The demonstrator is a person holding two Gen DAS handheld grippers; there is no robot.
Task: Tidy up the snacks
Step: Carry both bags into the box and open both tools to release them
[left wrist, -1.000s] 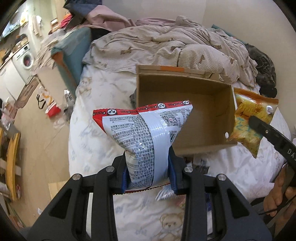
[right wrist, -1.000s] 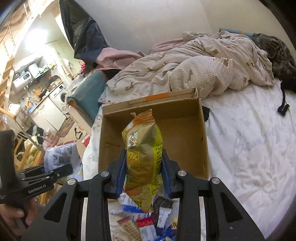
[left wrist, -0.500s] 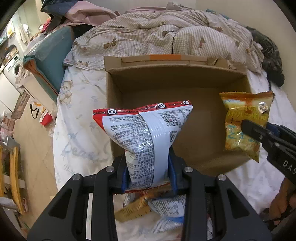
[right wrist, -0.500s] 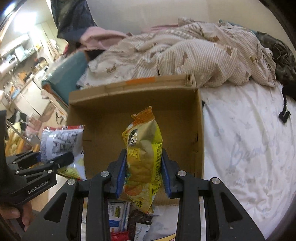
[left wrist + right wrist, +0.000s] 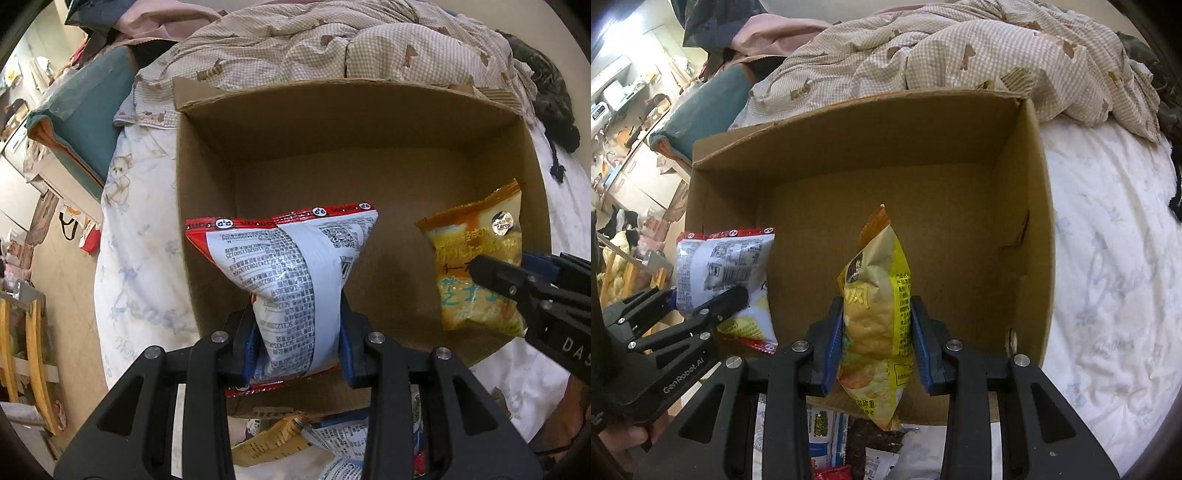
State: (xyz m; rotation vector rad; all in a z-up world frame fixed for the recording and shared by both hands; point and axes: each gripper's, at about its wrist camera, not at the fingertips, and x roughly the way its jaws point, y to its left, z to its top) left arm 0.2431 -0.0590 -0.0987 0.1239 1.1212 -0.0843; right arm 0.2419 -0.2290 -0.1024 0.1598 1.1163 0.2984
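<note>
My left gripper (image 5: 297, 343) is shut on a white snack bag with red edges (image 5: 291, 266) and holds it over the front left of an open cardboard box (image 5: 332, 122). My right gripper (image 5: 875, 347) is shut on a yellow snack bag (image 5: 875, 295) over the box's (image 5: 1030, 221) front middle. The yellow bag also shows in the left wrist view (image 5: 476, 254), held at the right. The white bag also shows in the right wrist view (image 5: 720, 262), at the left. The box floor looks bare.
The box lies on a white bed sheet (image 5: 1108, 258) with a crumpled checked duvet (image 5: 332, 40) behind it. Several loose snack packets (image 5: 827, 435) lie in front of the box's near wall. A teal cushion (image 5: 85, 110) sits at the bed's left edge.
Both grippers have moved forward toward the box with their bags; the box now fills both views and both bags hang over its opening.
</note>
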